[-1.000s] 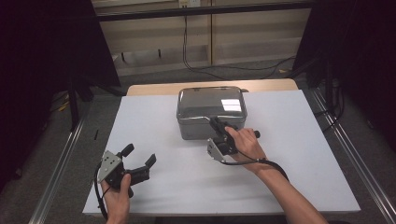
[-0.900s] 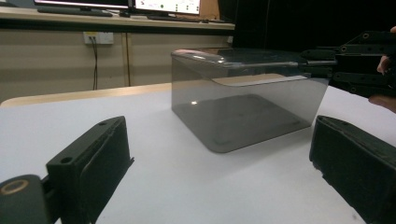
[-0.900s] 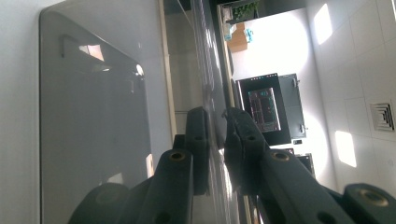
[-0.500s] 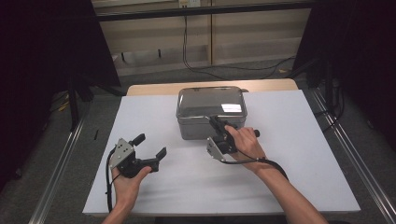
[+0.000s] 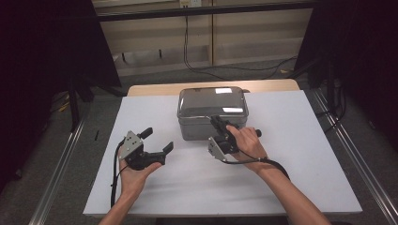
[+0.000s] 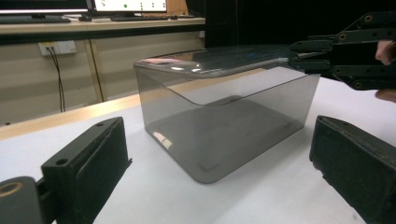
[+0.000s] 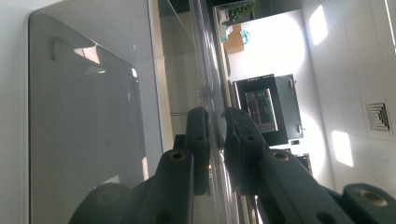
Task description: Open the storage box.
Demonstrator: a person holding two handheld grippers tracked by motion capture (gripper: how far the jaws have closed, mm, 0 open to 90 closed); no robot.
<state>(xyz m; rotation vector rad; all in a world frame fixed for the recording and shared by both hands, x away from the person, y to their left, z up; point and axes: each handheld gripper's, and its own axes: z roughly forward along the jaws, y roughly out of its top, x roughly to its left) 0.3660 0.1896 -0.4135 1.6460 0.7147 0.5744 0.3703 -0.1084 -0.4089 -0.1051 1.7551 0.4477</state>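
A smoky grey see-through box (image 5: 212, 110) with a lid stands at the back middle of the white table (image 5: 291, 140). My right gripper (image 5: 217, 123) is shut on the lid's front rim (image 7: 205, 56), its jaws pinching the thin clear edge from both sides. In the right gripper view, the right gripper (image 7: 215, 121) has the box wall (image 7: 84, 116) at the left. My left gripper (image 5: 158, 139) is held open just above the table, left of the box and apart from it. In the left gripper view, the left gripper (image 6: 217, 140) faces the box (image 6: 224, 116), and the right gripper (image 6: 303, 58) grips the lid's corner.
The table's wooden far edge (image 5: 155, 89) lies behind the box. Metal rails (image 5: 61, 159) run along both sides of the table. Cables (image 5: 187, 51) hang on the wall behind. A cable (image 5: 115, 173) trails from the left gripper toward the front edge.
My left gripper has moved right and forward across the table toward the box, still open. The right gripper has stayed on the lid's rim.
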